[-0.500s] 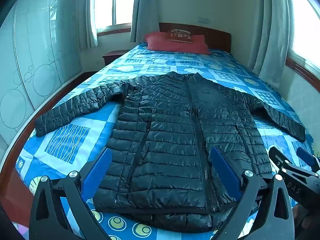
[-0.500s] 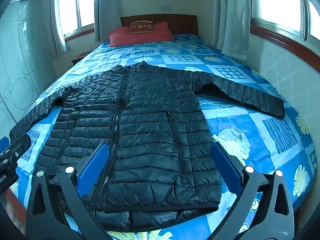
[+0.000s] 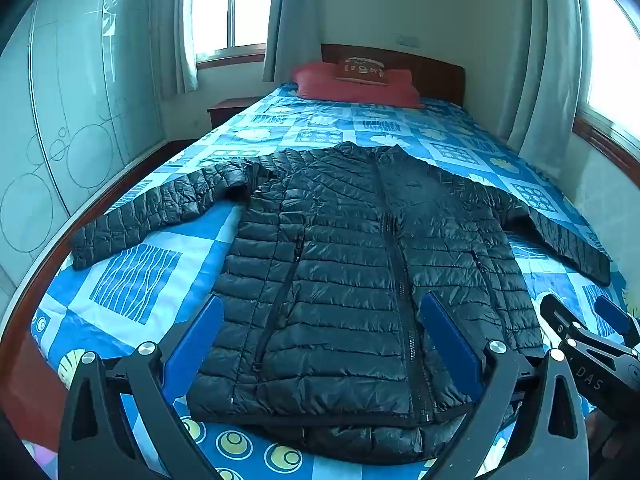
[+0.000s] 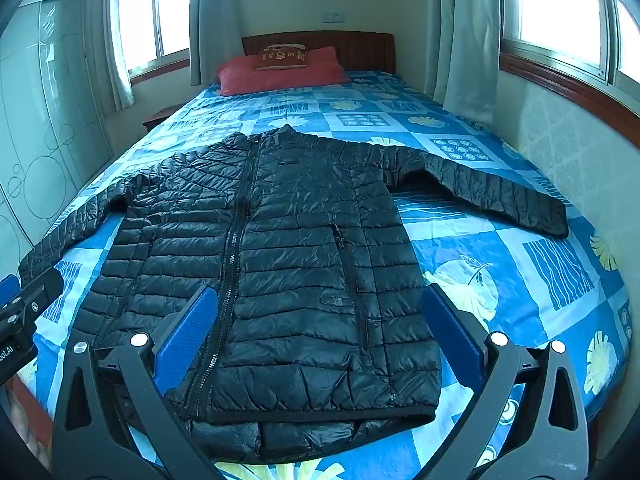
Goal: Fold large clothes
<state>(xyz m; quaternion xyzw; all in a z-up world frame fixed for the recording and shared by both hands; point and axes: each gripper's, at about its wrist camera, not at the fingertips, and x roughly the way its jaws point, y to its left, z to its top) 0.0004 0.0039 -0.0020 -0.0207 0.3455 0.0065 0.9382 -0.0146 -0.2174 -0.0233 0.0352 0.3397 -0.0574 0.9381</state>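
A black quilted puffer jacket (image 3: 344, 280) lies flat, zipped, on the bed with both sleeves spread out; it also shows in the right wrist view (image 4: 280, 264). Its hem is nearest me, its collar points at the pillows. My left gripper (image 3: 320, 340) is open and empty, held above the hem over the jacket's left half. My right gripper (image 4: 320, 332) is open and empty, above the hem over the right half. The right gripper also shows in the left wrist view (image 3: 588, 320). Part of the left gripper shows at the left edge of the right wrist view (image 4: 24, 304).
The bed has a blue patterned sheet (image 4: 520, 264) and a wooden frame edge (image 3: 32, 380). Red pillows (image 3: 356, 84) and a headboard stand at the far end. A wardrobe (image 3: 60, 120) stands left, a nightstand (image 3: 228, 110) beyond it. A wall with a window (image 4: 560, 20) runs along the right.
Both grippers have drawn back or risen slightly, so the jacket sits a little lower and farther in both views. The jacket has not moved.
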